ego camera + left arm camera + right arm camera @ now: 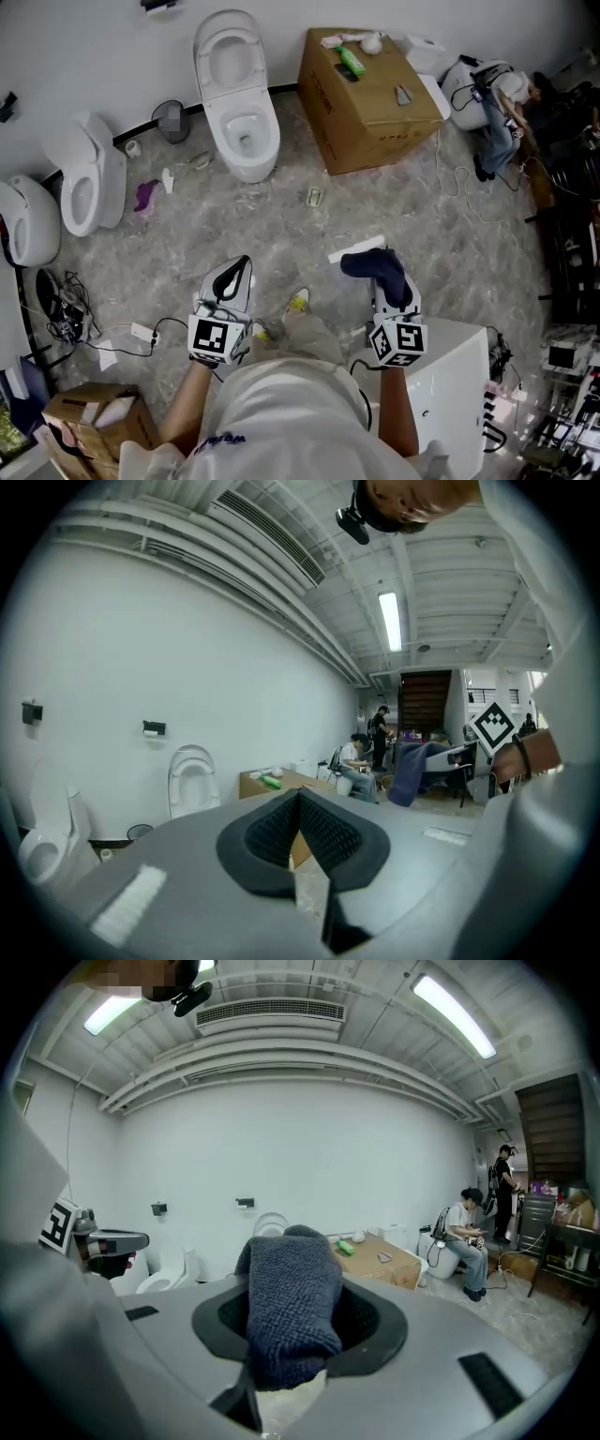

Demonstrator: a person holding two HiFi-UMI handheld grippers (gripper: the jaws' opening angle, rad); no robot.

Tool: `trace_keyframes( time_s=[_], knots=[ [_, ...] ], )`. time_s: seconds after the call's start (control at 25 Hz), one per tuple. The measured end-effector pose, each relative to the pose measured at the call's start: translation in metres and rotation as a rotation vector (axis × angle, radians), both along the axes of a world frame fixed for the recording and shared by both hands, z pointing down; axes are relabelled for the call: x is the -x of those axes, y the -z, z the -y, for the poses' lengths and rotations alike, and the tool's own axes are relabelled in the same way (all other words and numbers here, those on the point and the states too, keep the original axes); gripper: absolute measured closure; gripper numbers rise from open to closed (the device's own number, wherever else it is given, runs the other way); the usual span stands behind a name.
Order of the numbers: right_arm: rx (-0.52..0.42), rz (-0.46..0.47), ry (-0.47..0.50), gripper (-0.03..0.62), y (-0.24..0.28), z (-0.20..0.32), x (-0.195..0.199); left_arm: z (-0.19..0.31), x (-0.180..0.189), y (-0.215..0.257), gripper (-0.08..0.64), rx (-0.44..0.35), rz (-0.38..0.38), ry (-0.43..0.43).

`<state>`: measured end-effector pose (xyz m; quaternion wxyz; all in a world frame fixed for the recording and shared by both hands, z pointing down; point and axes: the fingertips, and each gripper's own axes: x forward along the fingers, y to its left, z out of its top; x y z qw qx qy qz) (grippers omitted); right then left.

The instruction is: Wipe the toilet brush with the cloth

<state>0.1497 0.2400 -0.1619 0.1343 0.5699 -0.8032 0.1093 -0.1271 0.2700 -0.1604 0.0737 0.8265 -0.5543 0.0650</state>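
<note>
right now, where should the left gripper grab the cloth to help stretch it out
Probably the bunched free end of the cloth, which pokes out past the right gripper. Come from the left: that end points toward the left gripper and nothing stands between. The left jaws are together, so open them first.

— What's along the wall?
— A toilet [239,94] with its seat up, and two more [89,173] off to the left. A dark bin [172,122] stands between them, by the wall.
— And to the right?
— A big carton [370,103] with a green bottle [352,62] and small bits on top.
— The floor?
— Grey marbled. A purple scrap [144,195] lies near the left toilets, with tangled cables [66,305] lower left, near a small carton [89,412].
— Anyone about?
— One person sits [466,1232] past the big carton. Another stands [503,1180] behind, by dark stairs [553,1129].
</note>
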Motion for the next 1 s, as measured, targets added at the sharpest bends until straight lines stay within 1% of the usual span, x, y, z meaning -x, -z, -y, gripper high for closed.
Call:
trace_keyframes(
  time_s=[0.12,0.24,0.32,0.4,0.48,0.6,0.72,0.8,0.92,1.0],
  knots=[
    [-0.018,-0.034,-0.009,0.428,-0.005,0.041,-0.024,0.045,-0.024,-0.013,0.558,0.048,0.055,-0.01],
    [-0.042,-0.073,-0.02,0.428,-0.006,0.082,-0.054,0.091,-0.057,-0.017,0.558,0.064,0.071,-0.047],
    [-0.048,-0.1,-0.022,0.428,-0.008,0.106,-0.074,0.118,-0.078,-0.013,0.558,0.07,0.072,-0.068],
    [-0.047,-0.121,-0.037,0.428,-0.012,0.129,-0.094,0.145,-0.092,-0.013,0.558,0.096,0.057,-0.061],
    [-0.041,-0.115,-0.058,0.427,-0.019,0.153,-0.112,0.169,-0.1,-0.01,0.558,0.101,0.039,-0.043],
    [-0.016,-0.11,-0.069,0.426,-0.036,0.173,-0.128,0.185,-0.109,-0.013,0.558,0.099,0.05,-0.037],
    [0.02,-0.118,-0.057,0.426,-0.054,0.189,-0.133,0.199,-0.112,-0.026,0.558,0.119,0.073,-0.032],
    [0.041,-0.119,-0.047,0.426,-0.069,0.203,-0.13,0.214,-0.111,-0.037,0.558,0.121,0.092,-0.037],
    [0.074,-0.131,-0.039,0.426,-0.099,0.216,-0.114,0.232,-0.103,-0.062,0.558,0.122,0.094,-0.054],
    [0.089,-0.139,-0.036,0.426,-0.121,0.226,-0.099,0.244,-0.093,-0.083,0.558,0.115,0.09,-0.05]
  ],
)
